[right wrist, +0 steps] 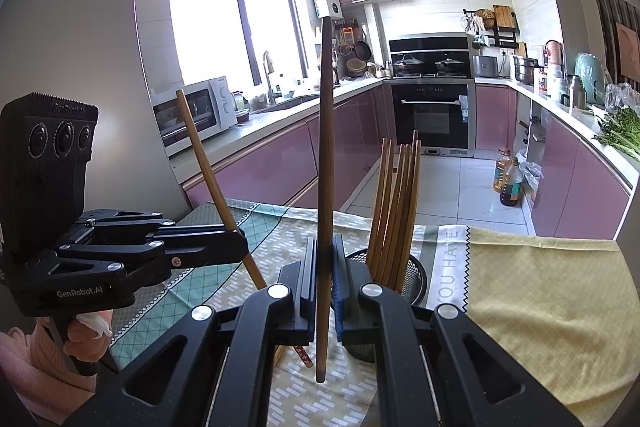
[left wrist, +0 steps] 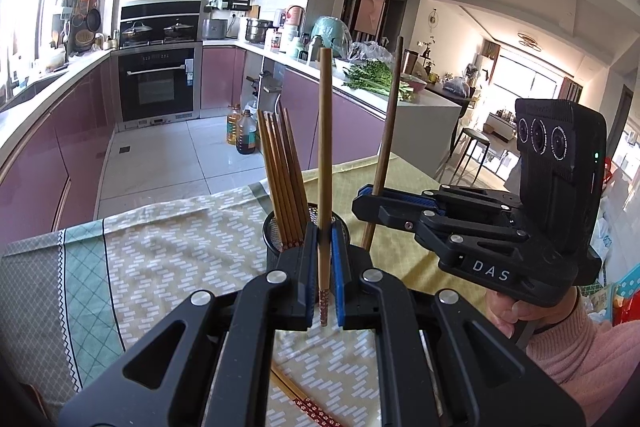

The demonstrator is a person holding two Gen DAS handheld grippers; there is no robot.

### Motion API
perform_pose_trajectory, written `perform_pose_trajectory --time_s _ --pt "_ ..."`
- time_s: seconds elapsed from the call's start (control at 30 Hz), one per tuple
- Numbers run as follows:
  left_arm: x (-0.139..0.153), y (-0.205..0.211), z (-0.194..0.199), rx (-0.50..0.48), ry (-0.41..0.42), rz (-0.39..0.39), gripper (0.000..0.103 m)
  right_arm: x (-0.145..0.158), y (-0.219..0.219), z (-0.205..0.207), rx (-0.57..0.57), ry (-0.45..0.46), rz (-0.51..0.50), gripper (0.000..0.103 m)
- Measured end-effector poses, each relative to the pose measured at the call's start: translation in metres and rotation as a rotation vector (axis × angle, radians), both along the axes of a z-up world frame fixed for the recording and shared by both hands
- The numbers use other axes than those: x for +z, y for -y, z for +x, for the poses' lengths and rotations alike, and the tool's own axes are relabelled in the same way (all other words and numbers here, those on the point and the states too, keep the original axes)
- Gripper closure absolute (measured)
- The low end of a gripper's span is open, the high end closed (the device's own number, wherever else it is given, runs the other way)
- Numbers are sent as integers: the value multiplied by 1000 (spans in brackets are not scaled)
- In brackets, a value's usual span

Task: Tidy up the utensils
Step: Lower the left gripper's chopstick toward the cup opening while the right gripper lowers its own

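The table (left wrist: 168, 227), under a patterned cloth, carries a black mesh holder (left wrist: 276, 239) with a bundle of chopsticks (left wrist: 280, 179) standing in it. The left gripper (left wrist: 323, 251) is clenched on one upright chopstick (left wrist: 325, 155), just beside the holder. The right gripper (right wrist: 325, 267) is likewise clamped on a darker chopstick (right wrist: 325, 167), held upright just left of the holder. More chopsticks (left wrist: 304, 403) lie flat on the cloth beneath the left gripper.

A: Brown chopsticks (left wrist: 282, 179), red floral tips. Black mesh holder (right wrist: 414, 277).
B: Green-white brick-print cloth (left wrist: 160, 247), plain yellow cloth (right wrist: 540, 299). Pink cabinets (right wrist: 280, 167). Blue pads (left wrist: 337, 267).
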State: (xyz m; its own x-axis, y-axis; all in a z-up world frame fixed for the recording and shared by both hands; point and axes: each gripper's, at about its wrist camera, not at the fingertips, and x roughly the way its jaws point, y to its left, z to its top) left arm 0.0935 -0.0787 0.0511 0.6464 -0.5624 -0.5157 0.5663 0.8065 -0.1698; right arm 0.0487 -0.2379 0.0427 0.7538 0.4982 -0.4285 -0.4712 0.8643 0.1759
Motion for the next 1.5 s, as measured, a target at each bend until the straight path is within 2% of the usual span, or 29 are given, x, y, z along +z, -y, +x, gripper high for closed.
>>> perform_pose_trajectory --time_s 1.5 --pt "21 12 3 -16 48 13 95 17 -4 6 3 20 3 97"
